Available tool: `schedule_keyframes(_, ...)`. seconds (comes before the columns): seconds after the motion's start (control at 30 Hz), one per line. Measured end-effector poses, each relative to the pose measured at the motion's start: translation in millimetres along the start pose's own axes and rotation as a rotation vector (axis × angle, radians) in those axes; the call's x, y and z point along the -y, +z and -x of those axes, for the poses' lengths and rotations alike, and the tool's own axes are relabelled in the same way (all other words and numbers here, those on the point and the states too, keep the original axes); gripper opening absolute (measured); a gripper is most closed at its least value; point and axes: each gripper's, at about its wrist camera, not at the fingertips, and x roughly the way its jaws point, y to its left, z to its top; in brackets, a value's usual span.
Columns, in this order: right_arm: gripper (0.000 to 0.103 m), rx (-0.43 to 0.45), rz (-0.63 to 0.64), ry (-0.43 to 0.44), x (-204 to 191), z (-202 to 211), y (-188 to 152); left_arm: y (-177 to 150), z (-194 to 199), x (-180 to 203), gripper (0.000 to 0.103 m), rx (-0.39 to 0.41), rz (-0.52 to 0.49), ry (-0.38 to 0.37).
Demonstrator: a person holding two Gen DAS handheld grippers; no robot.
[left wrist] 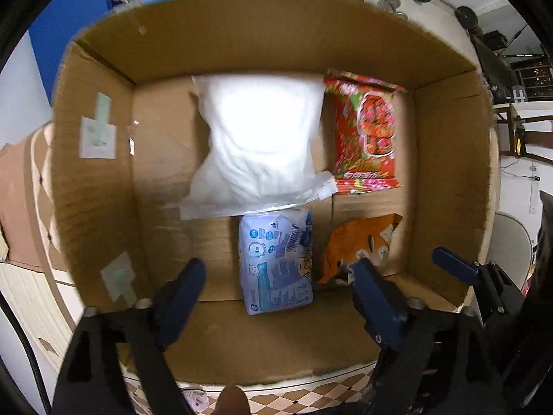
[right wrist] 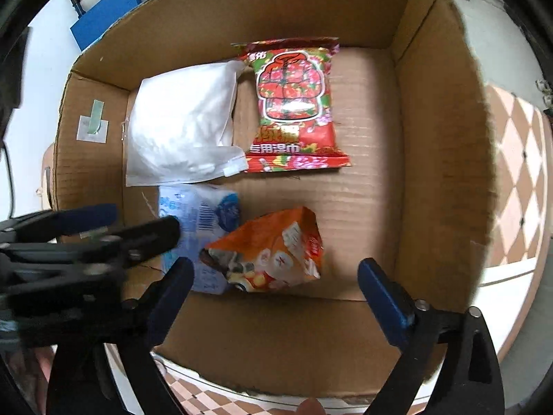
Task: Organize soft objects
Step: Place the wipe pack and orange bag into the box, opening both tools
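Right wrist: we log cardboard box (right wrist: 432,138) holding white bag (right wrist: 179,121), red pack (right wrist: 293,103), blue pack (right wrist: 204,211), possibly snack orange bag (right wrist: 273,252); left hand-held gripper (left wrist: 276,276) and right hand-held gripper (right wrist: 276,273) both spread, empty.

Both cameras look steeply down from close above into one cardboard box (left wrist: 269,45), each over its own two fingers at the frame's bottom. Both views share the box floor and its four packs. The left gripper (right wrist: 103,223) shows at the right view's left edge; the right gripper (left wrist: 449,263) at the left view's lower right.
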Motion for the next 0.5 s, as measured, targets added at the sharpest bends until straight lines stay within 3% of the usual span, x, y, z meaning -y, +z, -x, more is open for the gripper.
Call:
schedule_keyframes(0.17,0.103,0.028,0.019,-0.068,-2.9,20.9,-7.7,-12.4,26.1,3.2,0.096,0.072,-0.012,0.051)
schedule_keyframes(0.5,0.103,0.124,0.016,-0.069,-9.0,79.4,-37.9,-49.2,73.6,10.4,0.096,0.203,0.023,0.069)
